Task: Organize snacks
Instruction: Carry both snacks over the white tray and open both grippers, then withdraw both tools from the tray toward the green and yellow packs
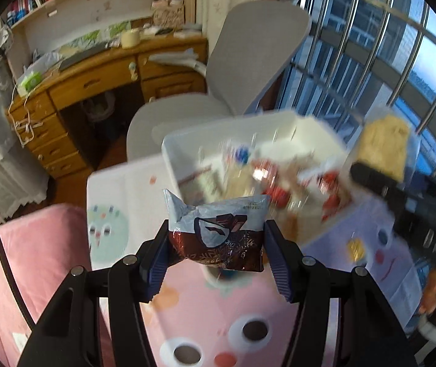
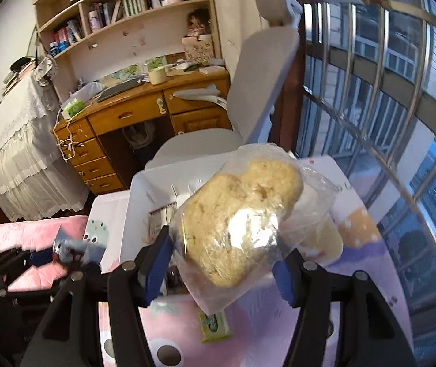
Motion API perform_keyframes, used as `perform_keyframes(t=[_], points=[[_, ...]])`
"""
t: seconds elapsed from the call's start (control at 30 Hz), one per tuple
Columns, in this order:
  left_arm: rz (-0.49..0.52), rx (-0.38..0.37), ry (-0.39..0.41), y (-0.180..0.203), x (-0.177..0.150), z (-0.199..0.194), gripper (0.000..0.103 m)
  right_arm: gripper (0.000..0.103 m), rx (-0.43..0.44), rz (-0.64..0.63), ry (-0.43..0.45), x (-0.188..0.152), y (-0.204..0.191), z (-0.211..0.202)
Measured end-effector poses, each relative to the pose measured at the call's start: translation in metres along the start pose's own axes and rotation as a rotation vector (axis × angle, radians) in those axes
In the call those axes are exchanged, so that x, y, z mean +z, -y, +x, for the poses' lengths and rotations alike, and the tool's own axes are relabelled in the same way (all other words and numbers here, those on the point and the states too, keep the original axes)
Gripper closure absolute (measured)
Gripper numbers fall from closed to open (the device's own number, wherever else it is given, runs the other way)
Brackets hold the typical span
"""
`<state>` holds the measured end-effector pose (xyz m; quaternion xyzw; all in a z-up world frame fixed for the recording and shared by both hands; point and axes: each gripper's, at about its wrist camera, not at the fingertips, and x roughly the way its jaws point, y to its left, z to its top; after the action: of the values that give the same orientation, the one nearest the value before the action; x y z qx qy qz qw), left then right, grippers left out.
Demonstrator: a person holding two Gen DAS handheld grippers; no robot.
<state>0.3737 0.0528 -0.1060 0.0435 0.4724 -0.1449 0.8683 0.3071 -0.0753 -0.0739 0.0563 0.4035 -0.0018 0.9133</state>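
My left gripper (image 1: 216, 244) is shut on a blue-and-brown snack packet (image 1: 218, 232) and holds it in the air in front of a white bin (image 1: 172, 156) that holds several blurred snacks. My right gripper (image 2: 224, 253) is shut on a clear bag with a pale yellow pastry (image 2: 239, 223) and holds it over the same white bin (image 2: 135, 202). The right gripper with its pastry bag (image 1: 383, 146) shows at the right of the left wrist view. The left gripper (image 2: 65, 250) shows blurred at the left of the right wrist view.
The bin stands on a cloth with cartoon faces (image 1: 205, 315). A small green packet (image 2: 215, 324) lies on the cloth in front of the bin. A grey office chair (image 1: 242, 70) and a wooden desk (image 1: 95, 82) stand behind. Barred windows (image 2: 386, 91) are at the right.
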Motion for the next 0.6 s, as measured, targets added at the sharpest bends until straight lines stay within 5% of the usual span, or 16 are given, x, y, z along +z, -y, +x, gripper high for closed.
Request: perform_keyframes(t=[0.17,0.27,0.6], points=[[-0.039,-0.011,0.023,0.012,0.025,0.002,0.044,0.042,0.07,-0.05,0.008,0.014,0.009,-0.005],[-0.095,0.0,-0.008,0.013,0.029,0.009,0.033,0.038,0.089,-0.048,-0.023,0.014,0.018,0.001],[-0.218,0.054,-0.115,0.013,-0.006,0.024,0.029,0.03,0.089,-0.001,-0.075,-0.006,0.06,0.005]])
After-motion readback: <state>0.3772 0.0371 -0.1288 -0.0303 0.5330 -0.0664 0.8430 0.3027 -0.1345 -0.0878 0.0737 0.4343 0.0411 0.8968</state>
